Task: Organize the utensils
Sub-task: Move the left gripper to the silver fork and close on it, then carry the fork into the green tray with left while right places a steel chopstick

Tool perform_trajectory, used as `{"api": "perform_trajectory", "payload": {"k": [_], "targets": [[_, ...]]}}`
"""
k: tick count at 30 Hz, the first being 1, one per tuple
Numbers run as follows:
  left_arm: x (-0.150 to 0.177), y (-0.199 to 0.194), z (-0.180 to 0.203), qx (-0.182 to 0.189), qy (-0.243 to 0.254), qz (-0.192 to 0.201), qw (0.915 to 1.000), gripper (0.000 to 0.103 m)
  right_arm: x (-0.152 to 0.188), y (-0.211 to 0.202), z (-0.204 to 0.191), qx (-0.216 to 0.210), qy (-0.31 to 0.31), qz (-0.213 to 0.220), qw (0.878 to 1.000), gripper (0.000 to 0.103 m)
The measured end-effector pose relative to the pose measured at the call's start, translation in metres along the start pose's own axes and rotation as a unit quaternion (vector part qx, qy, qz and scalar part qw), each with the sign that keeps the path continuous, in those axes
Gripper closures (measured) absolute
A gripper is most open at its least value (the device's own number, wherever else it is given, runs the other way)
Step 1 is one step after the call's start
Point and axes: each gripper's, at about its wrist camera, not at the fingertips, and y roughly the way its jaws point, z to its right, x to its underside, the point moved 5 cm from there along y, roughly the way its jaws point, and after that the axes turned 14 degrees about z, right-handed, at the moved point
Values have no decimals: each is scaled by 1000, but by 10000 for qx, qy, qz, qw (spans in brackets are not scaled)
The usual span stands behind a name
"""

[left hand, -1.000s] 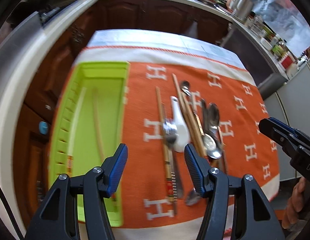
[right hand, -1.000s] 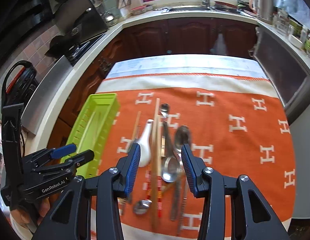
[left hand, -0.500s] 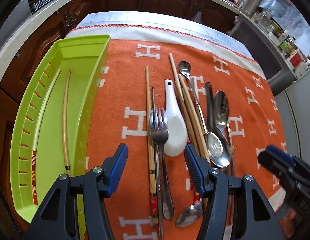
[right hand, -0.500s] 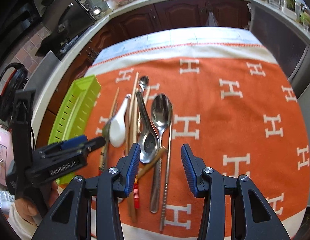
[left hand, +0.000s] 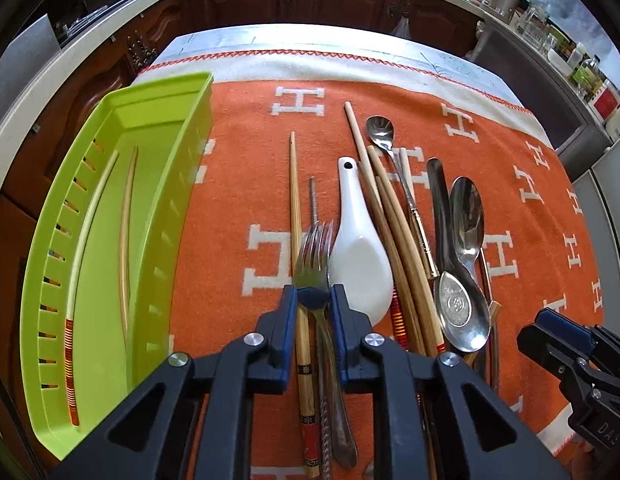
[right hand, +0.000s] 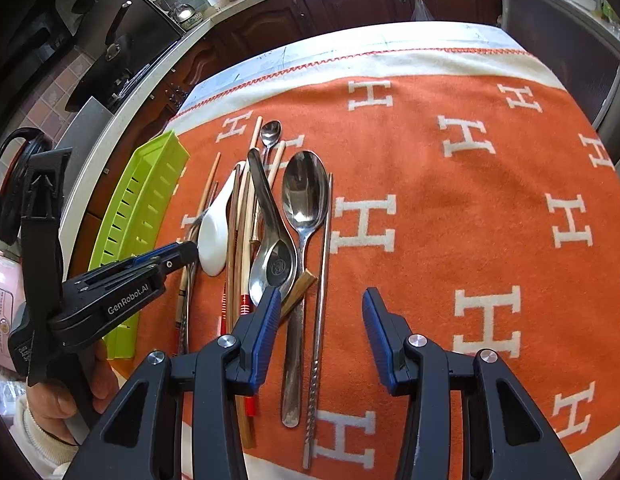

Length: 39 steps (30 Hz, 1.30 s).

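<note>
Left wrist view: our left gripper (left hand: 315, 300) fingers, just closing, pinch fork (left hand: 315, 246) and chopstick (left hand: 297, 216) together — either may slip; right gripper (right hand: 317, 320) gapes empty.

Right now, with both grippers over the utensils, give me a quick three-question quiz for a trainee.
1. True or false: the tray holds two chopsticks.
2. What is between the jaws of the left gripper? A: a knife. B: the fork and a chopstick. C: nothing.
3. Are the jaws of the right gripper open or shut?

Key
1. True.
2. B. The jaws have just been closing and now pinch the fork's neck, with the chopstick beside it.
3. Open, with nothing gripped.
</note>
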Motion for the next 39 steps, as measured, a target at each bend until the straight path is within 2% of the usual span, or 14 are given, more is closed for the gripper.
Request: {"api": "perform_trajectory", "payload": {"k": [6,19,26,30,33,39], "targets": [[1,-3,-11,359,-351,11,9987,97,6,4,2,-4,46,-47,10000,60],[-1,-17,-15,637,-426,122,9970,103,15,15,4,-19,240,-174,9996,60],[-8,-38,-19,825,-542,229,9948,103,15,20,1,-16,189,-227,9996,73],[-12,-49,-25,924,-707,256,9929,103,18,27,-3,109,25,-263,9996,83],[-16,-55,-28,894,-747,296,9927,103,17,30,-7,300,-224,-250,9990,87],[-10,-51,-32,786,-747,218,9939,103,19,33,-19,636,-778,-199,9947,87]]}}
